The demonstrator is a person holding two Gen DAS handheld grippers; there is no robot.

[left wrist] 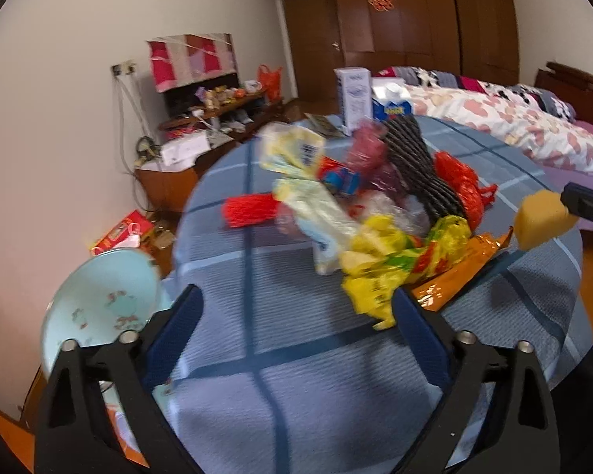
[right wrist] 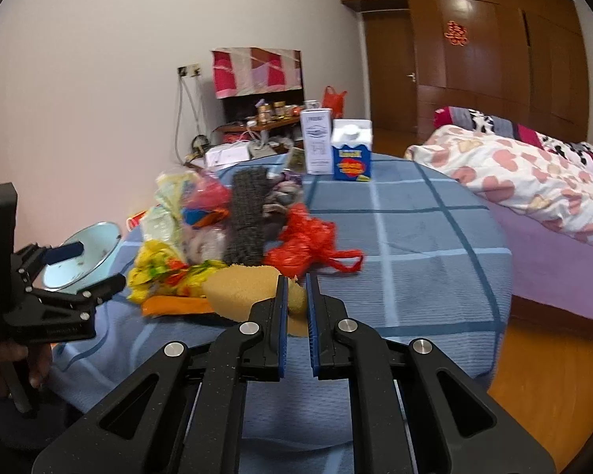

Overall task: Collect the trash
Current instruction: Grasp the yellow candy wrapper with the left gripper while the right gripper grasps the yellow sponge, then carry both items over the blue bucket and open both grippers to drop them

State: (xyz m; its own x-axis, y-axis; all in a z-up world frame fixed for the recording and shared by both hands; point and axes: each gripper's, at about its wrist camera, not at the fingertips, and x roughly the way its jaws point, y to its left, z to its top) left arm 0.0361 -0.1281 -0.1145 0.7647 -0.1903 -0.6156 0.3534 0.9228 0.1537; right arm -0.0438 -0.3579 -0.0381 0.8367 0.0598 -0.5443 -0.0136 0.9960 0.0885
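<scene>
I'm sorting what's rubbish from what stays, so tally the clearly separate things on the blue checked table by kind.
Cartons, upright at the far edge: 2, white carton and blue carton
Sponges: 1, yellow sponge
Red plastic bags: 1, red bag
Bowls: 1, pale blue bowl
Total: 5

Heaped wrappers [left wrist: 395, 260], yellow sponge [right wrist: 245, 286] on tablecloth [right wrist: 415, 237]
</scene>
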